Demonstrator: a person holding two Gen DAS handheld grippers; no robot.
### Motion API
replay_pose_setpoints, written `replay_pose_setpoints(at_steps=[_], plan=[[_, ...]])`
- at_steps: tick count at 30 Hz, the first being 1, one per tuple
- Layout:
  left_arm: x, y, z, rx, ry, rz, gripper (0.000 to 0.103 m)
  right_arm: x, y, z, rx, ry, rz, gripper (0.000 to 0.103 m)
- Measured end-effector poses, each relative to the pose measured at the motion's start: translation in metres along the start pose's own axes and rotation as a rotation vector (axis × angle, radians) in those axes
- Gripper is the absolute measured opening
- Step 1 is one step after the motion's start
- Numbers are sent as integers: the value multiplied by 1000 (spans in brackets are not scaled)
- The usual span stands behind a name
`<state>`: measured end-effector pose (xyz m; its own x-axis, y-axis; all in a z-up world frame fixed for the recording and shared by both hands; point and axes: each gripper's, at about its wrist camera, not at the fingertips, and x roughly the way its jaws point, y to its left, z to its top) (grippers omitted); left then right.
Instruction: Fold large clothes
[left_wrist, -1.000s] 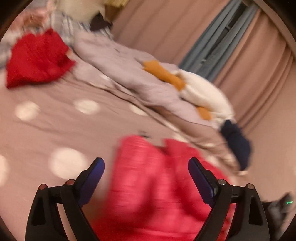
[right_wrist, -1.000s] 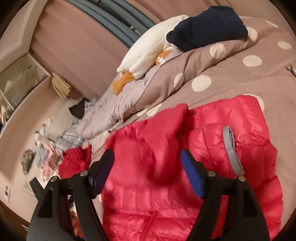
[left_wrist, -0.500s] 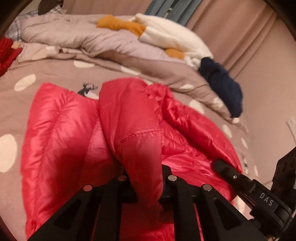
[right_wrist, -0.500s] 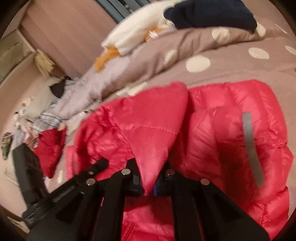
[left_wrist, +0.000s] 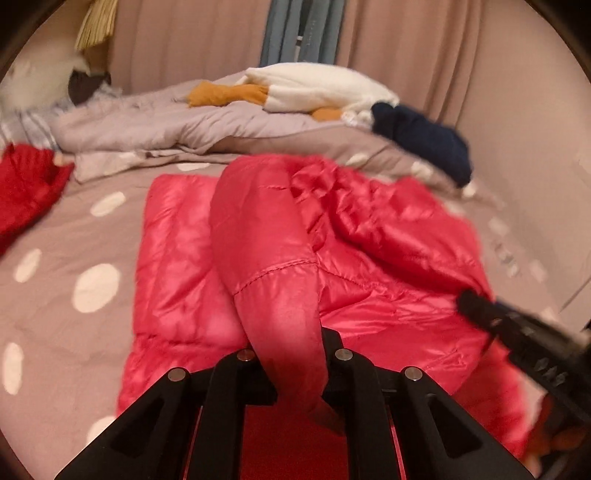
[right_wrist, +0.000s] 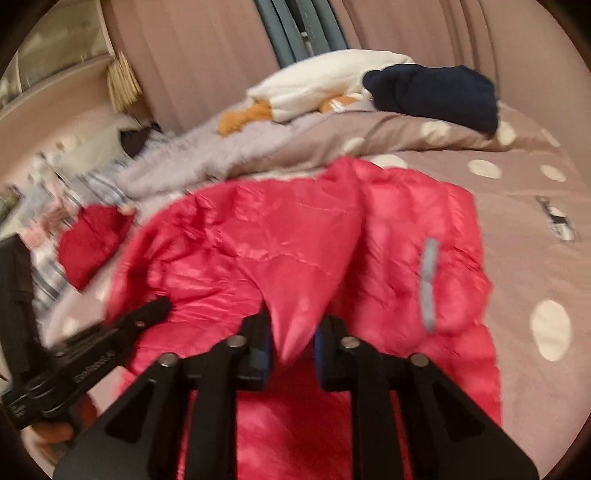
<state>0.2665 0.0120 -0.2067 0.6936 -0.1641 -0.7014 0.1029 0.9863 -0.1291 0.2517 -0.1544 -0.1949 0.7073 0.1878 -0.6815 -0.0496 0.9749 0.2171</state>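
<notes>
A red puffer jacket (left_wrist: 177, 258) lies spread on the spotted bed cover (left_wrist: 55, 302); it also shows in the right wrist view (right_wrist: 399, 258). My left gripper (left_wrist: 295, 365) is shut on a raised fold of the jacket (left_wrist: 273, 266) and lifts it. My right gripper (right_wrist: 291, 343) is shut on another raised part of the jacket (right_wrist: 306, 266). The right gripper shows at the right edge of the left wrist view (left_wrist: 517, 328); the left gripper shows at the left of the right wrist view (right_wrist: 92, 350). A grey stripe (right_wrist: 428, 280) runs down the jacket.
A second red garment (left_wrist: 26, 192) lies at the left. A grey quilt (left_wrist: 147, 125), white and orange clothes (left_wrist: 317, 88) and a dark blue garment (left_wrist: 424, 136) are piled at the back. Curtains (left_wrist: 406, 48) hang behind the bed.
Both grippers were open over the jacket a second ago and have since shut on its folds. They have since raised the fabric, and both views have swung toward the curtains.
</notes>
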Motion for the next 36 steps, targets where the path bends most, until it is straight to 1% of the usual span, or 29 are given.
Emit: replay_pose_setpoints(at_steps=[1,2,3,5,6,10,13,15,16,17,19,20,21,22,23,25,26,27,29,30,31,33,36], plan=[[12,1,-7,0,25,30,11,6,-5,-5,7,13,-23,36],[20,4,-11,-13,43,30,14,12,-9,-11,12,23,-41,40],[30,8,-19,-44,51,21,15,23,-15,-18,14,39,-51,40],[42,9,-27,-57,32,27,20,40,-21,-29,24,67,-60,40],[45,7,-30,-45,25,42,20,45,-23,-35,25,70,-62,40],[50,-1,-29,-15,11,81,20,59,-21,-39,3,44,-109,40],[48,1,-29,-32,16,65,20,61,-22,-37,0,45,-118,40],[41,3,-30,-43,17,55,23,60,-26,-36,16,45,-96,42],[37,4,-28,-48,18,66,33,56,-28,-35,34,45,-82,43],[30,6,-28,-51,17,88,48,51,-30,-35,60,47,-71,46],[18,9,-28,-69,12,139,64,37,-34,-34,101,49,-60,56],[11,12,-27,-86,8,140,66,28,-34,-36,111,45,-69,70],[2,17,-26,-114,6,115,69,20,-35,-36,121,37,-84,84],[-6,21,-25,-142,4,84,77,9,-37,-37,131,13,-91,88],[-15,25,-26,-172,-6,57,86,-1,-39,-38,141,-13,-90,89],[-32,33,-29,-212,-41,37,93,-19,-44,-41,157,-32,-94,88],[-39,35,-31,-220,-57,35,94,-25,-47,-43,170,-39,-98,89],[-45,38,-33,-225,-74,46,95,-33,-51,-46,185,-49,-101,90],[-53,43,-37,-234,-95,94,100,-45,-59,-53,206,-61,-116,91],[-55,46,-40,-244,-94,117,100,-49,-62,-55,211,-63,-135,92],[-57,50,-43,-255,-86,121,100,-53,-65,-59,216,-64,-158,92],[-59,61,-52,-294,-64,96,100,-61,-73,-66,230,-61,-179,92],[-65,80,-68,-393,-47,95,100,-70,-85,-80,274,-50,-181,92]])
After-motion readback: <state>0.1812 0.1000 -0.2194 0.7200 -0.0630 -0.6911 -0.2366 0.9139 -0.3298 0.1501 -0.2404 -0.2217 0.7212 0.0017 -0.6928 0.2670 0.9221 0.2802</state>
